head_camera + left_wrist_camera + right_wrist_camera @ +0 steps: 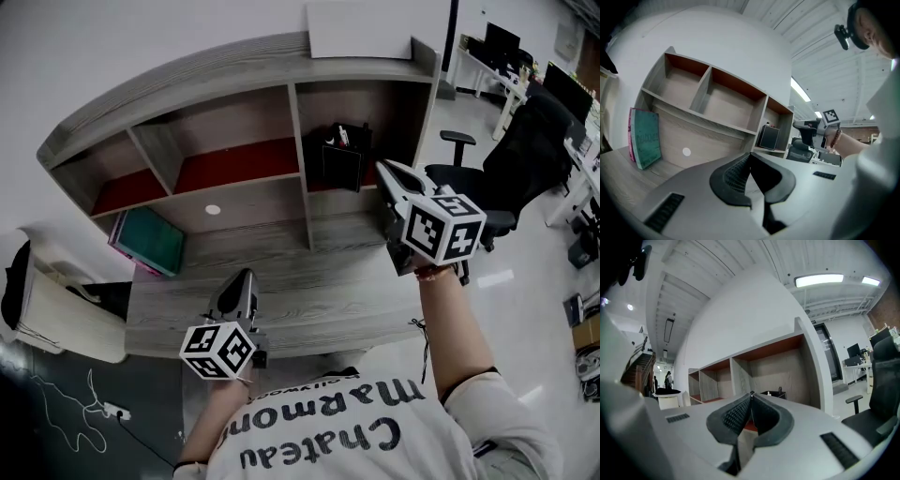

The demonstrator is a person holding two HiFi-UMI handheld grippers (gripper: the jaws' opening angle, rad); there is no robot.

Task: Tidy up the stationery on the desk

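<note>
The black organizer (336, 157), with small items poking out of its top, stands in the right lower compartment of the shelf unit (187, 89), at 1 o'clock. A teal book (150, 240) stands at 10 o'clock on the counter (309, 281). Your left hand-held gripper (246, 277) hovers over the counter's middle, clenched on nothing. Your right hand-held gripper (384, 169) is raised near the organizer's compartment, also clenched and empty.

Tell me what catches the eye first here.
Two grippers with marker cubes dominate: the left gripper low over the desk, the right gripper raised before the right shelf compartment, both shut and empty. A teal book leans at the desk's left end, and a black box sits in that compartment.
</note>
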